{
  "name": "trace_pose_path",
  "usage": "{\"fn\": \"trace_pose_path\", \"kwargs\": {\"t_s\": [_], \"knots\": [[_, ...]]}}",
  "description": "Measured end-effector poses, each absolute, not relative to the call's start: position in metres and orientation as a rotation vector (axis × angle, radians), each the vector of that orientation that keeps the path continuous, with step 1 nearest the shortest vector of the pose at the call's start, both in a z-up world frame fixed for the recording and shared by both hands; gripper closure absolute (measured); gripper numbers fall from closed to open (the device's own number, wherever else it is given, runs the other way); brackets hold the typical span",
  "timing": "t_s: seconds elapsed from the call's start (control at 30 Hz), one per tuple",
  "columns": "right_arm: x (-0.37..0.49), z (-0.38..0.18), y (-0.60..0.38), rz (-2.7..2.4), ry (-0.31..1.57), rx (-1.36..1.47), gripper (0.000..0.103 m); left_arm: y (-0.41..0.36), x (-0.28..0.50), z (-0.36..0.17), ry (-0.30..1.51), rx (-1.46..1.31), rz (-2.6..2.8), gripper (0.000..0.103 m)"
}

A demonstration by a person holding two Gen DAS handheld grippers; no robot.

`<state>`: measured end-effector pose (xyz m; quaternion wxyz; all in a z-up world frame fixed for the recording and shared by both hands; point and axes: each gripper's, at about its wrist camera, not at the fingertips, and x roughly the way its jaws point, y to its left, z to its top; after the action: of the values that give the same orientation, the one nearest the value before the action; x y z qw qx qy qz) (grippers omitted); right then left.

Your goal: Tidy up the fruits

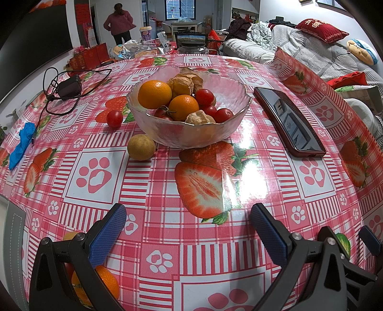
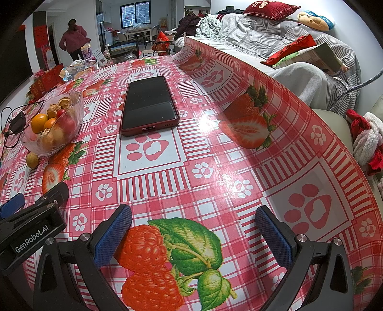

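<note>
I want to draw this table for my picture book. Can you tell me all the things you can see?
bowl: 1, clear glass, table middle, holds fruit
oranges: 2 in bowl, orange; another under the left gripper
tomatoes: several in bowl, red; 1 loose at its left
round fruit: 1, yellow-brown, on table touching the bowl's front
husk fruits: a few, tan, in bowl
phone: 1, dark with red case, right of bowl
charger: 1, black, far left
blue thing: 1, left edge
tablecloth: red-and-white, strawberries, paws
person: 1, pink top, far back
left gripper: open
right gripper: open
</note>
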<state>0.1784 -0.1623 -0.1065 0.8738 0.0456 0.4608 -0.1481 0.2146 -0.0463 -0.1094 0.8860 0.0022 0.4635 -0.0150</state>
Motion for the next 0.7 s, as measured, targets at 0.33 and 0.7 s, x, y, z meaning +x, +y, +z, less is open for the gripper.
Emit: {"fn": "trace_pose_path", "kwargs": {"t_s": [0.33, 0.7], "knots": [[0.1789, -0.1061, -0.1623, -0.309, 0.962, 0.095, 0.000, -0.0467, 0.2144, -0.1109, 0.964, 0.005, -0.031, 0.000], [0.1787, -0.1062, -0.1620, -0.310, 0.963, 0.095, 0.000, -0.0466, 0.2144, -0.1105, 0.964, 0.005, -0.031, 0.000]]}}
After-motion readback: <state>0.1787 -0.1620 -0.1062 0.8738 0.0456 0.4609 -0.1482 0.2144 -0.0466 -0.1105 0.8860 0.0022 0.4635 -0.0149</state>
